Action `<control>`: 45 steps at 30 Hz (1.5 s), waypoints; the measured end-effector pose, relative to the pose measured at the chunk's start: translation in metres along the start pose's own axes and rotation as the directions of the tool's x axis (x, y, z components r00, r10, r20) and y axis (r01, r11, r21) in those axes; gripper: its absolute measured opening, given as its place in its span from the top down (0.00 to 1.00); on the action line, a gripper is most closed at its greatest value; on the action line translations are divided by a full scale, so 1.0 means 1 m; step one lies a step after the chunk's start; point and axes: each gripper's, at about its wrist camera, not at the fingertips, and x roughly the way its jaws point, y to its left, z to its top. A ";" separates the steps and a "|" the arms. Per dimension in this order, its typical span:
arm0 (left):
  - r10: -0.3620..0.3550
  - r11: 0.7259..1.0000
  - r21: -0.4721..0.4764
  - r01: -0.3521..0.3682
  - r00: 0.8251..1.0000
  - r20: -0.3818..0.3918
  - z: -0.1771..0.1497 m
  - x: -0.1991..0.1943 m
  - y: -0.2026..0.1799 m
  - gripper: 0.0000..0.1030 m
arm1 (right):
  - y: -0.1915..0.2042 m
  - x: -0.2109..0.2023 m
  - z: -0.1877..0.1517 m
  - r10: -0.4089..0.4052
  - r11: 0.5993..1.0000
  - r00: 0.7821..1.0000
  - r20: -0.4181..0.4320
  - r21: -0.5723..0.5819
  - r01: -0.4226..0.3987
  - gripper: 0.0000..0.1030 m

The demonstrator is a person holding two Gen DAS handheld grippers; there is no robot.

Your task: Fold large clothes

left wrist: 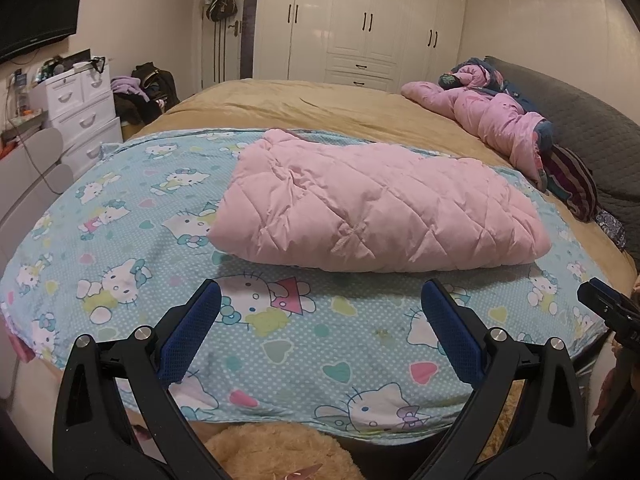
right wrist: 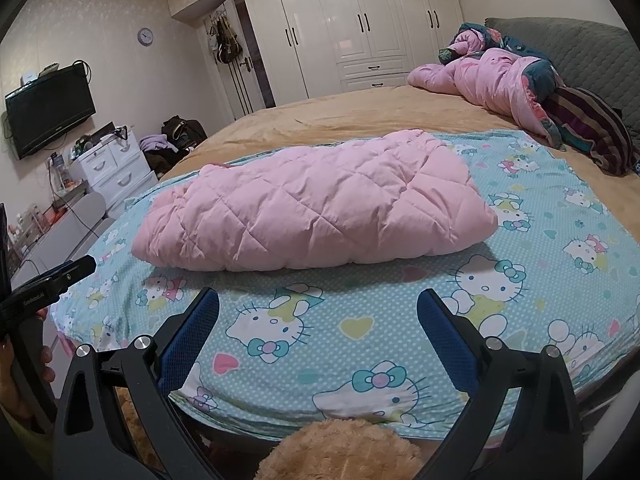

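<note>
A pink quilted coat (left wrist: 372, 208) lies folded into a thick bundle on a blue cartoon-cat sheet (left wrist: 132, 248) spread over the bed. It also shows in the right wrist view (right wrist: 316, 208) on the same sheet (right wrist: 560, 216). My left gripper (left wrist: 320, 300) is open and empty, held above the sheet's near edge, short of the coat. My right gripper (right wrist: 318, 304) is open and empty too, just short of the coat. The right gripper shows at the right edge of the left wrist view (left wrist: 612, 312), and the left gripper shows at the left edge of the right wrist view (right wrist: 52, 280).
A crumpled pink duvet (left wrist: 488, 116) and striped cloth (left wrist: 572, 184) lie by the grey headboard (left wrist: 584, 120). The bed has a tan cover (left wrist: 320, 104). White drawers (left wrist: 76, 108) and a wall TV (right wrist: 48, 116) stand left. A brown plush toy (right wrist: 340, 452) sits below the bed edge.
</note>
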 end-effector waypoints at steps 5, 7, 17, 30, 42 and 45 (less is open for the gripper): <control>0.003 1.000 0.005 -0.003 1.000 0.003 0.000 0.001 -0.001 0.09 | 0.001 0.000 0.000 0.002 1.000 1.000 -0.002 0.000 -0.002 0.04; 0.006 1.000 0.005 -0.006 1.000 0.001 0.001 0.002 0.000 0.09 | 0.001 0.001 -0.001 0.003 1.000 1.000 -0.003 -0.001 -0.003 0.04; 0.008 1.000 0.015 -0.008 1.000 -0.006 0.001 0.003 0.000 0.09 | 0.002 0.003 -0.002 0.004 1.000 1.000 -0.009 -0.003 -0.004 0.04; 0.009 1.000 0.019 -0.009 1.000 -0.008 0.001 0.003 -0.001 0.09 | 0.002 0.003 -0.003 0.005 1.000 1.000 -0.009 -0.005 -0.005 0.04; 0.008 1.000 0.023 -0.008 1.000 -0.013 0.002 0.005 0.000 0.09 | 0.002 0.002 -0.003 0.008 1.000 1.000 -0.013 -0.006 -0.008 0.04; 0.007 1.000 0.022 -0.007 1.000 -0.017 0.001 0.005 0.001 0.09 | 0.002 0.003 -0.003 0.008 1.000 1.000 -0.015 -0.005 -0.008 0.04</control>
